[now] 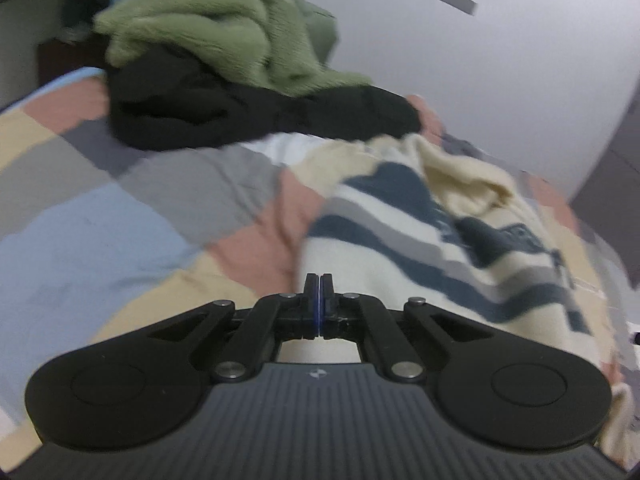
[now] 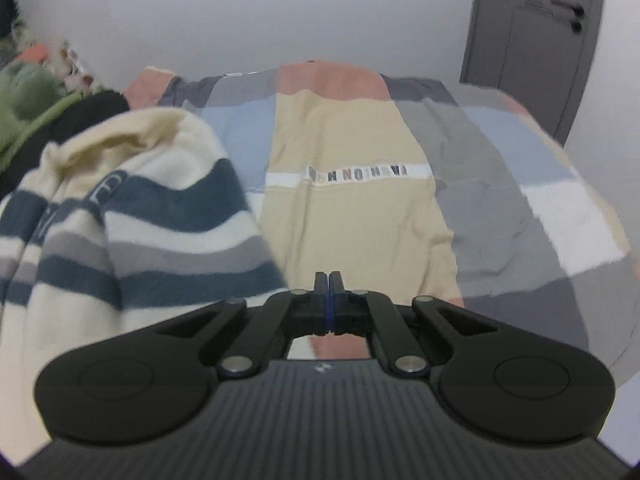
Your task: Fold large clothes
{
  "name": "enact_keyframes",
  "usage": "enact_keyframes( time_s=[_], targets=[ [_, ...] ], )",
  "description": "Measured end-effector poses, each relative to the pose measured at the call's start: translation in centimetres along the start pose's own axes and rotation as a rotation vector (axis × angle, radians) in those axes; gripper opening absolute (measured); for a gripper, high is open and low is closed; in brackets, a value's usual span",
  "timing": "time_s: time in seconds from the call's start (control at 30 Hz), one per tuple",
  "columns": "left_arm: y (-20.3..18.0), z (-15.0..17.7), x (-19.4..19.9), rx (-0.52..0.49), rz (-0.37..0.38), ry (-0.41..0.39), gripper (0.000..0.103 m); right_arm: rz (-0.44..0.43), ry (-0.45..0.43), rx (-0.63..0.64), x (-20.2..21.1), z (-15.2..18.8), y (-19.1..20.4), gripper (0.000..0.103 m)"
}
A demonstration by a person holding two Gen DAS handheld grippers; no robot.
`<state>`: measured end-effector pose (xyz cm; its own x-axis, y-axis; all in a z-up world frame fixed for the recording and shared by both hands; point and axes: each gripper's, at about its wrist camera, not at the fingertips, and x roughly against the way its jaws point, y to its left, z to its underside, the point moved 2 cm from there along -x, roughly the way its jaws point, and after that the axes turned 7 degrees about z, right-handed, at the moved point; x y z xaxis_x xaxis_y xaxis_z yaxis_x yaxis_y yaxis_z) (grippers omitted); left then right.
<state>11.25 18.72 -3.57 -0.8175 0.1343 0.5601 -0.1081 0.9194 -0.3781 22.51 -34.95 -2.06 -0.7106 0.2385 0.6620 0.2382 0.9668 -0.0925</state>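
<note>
A cream sweater with navy and grey stripes lies rumpled on the patchwork bedcover. My left gripper hovers at the sweater's left edge, its fingers pressed flat together with no cloth showing between them. In the right wrist view the same sweater bulges up at the left. My right gripper is shut just to the right of the sweater's edge, over a beige patch of the bedcover, with nothing between its fingers.
A heap of black clothing topped by a fuzzy green garment sits at the far side of the bed. A white wall stands behind the bed, and a grey door stands at the far right.
</note>
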Motion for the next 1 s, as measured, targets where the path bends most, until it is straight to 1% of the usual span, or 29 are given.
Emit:
enact_keyframes(
  time_s=[0.07, 0.13, 0.2, 0.27, 0.37, 0.43, 0.47, 0.5, 0.53, 0.57, 0.6, 0.63, 0.77, 0.83, 0.87, 0.9, 0.93, 0.97, 1.0],
  targets=[
    [-1.1, 0.6, -0.3, -0.017, 0.032, 0.02, 0.0, -0.042, 0.022, -0.049, -0.5, 0.8, -0.5, 0.002],
    [-1.7, 1.2, -0.6, -0.018, 0.06, 0.039, 0.0, -0.103, 0.053, -0.096, -1.1, 1.6, -0.6, 0.003],
    [-2.2, 1.8, -1.1, -0.008, 0.11, 0.073, 0.001, -0.144, 0.052, -0.114, -1.0, 1.9, -0.3, 0.005],
    [-2.9, 2.4, -1.6, -0.002, 0.151, 0.103, 0.001, -0.173, 0.048, -0.102, -0.6, 2.0, 0.3, 0.006],
    [-4.2, 3.4, -2.7, -0.03, 0.181, 0.162, 0.001, -0.211, 0.078, -0.079, -0.7, 2.1, 1.2, 0.006],
    [-5.2, 4.1, -3.4, -0.06, 0.187, 0.202, 0.006, -0.245, 0.108, -0.076, -1.2, 2.3, 1.5, 0.013],
    [-5.7, 4.4, -3.8, -0.076, 0.19, 0.219, 0.009, -0.258, 0.125, -0.077, -1.4, 2.4, 1.5, 0.028],
    [-6.1, 4.8, -4.1, -0.092, 0.19, 0.232, 0.017, -0.273, 0.138, -0.082, -1.7, 2.6, 1.5, 0.047],
    [-6.5, 5.0, -4.2, -0.108, 0.189, 0.235, 0.026, -0.281, 0.14, -0.089, -1.6, 2.7, 1.4, 0.053],
    [-6.8, 5.2, -4.4, -0.125, 0.191, 0.238, 0.031, -0.288, 0.138, -0.094, -1.6, 2.8, 1.4, 0.059],
    [-7.2, 5.4, -4.5, -0.148, 0.191, 0.241, 0.039, -0.292, 0.138, -0.091, -1.6, 2.9, 1.4, 0.059],
    [-7.7, 5.6, -4.6, -0.176, 0.191, 0.248, 0.043, -0.293, 0.143, -0.084, -1.6, 3.0, 1.5, 0.059],
    [-9.4, 6.9, -4.6, -0.272, 0.198, 0.277, 0.05, -0.271, 0.169, -0.008, -2.0, 3.6, 2.5, 0.059],
    [-10.0, 7.6, -4.4, -0.318, 0.172, 0.265, 0.05, -0.247, 0.166, 0.035, -2.2, 3.7, 2.9, 0.059],
    [-10.4, 8.0, -4.3, -0.357, 0.148, 0.263, 0.05, -0.241, 0.166, 0.054, -2.2, 3.8, 3.1, 0.064],
    [-10.8, 8.5, -4.2, -0.391, 0.129, 0.269, 0.05, -0.24, 0.167, 0.065, -2.3, 3.9, 3.2, 0.07],
    [-11.0, 8.8, -4.1, -0.418, 0.109, 0.273, 0.05, -0.241, 0.168, 0.068, -2.3, 4.0, 3.1, 0.073],
    [-11.2, 9.2, -4.1, -0.443, 0.085, 0.275, 0.05, -0.242, 0.17, 0.064, -2.4, 4.1, 2.9, 0.079],
    [-11.3, 9.5, -4.1, -0.466, 0.061, 0.276, 0.05, -0.243, 0.173, 0.059, -2.5, 4.1, 2.7, 0.08]
  ],
)
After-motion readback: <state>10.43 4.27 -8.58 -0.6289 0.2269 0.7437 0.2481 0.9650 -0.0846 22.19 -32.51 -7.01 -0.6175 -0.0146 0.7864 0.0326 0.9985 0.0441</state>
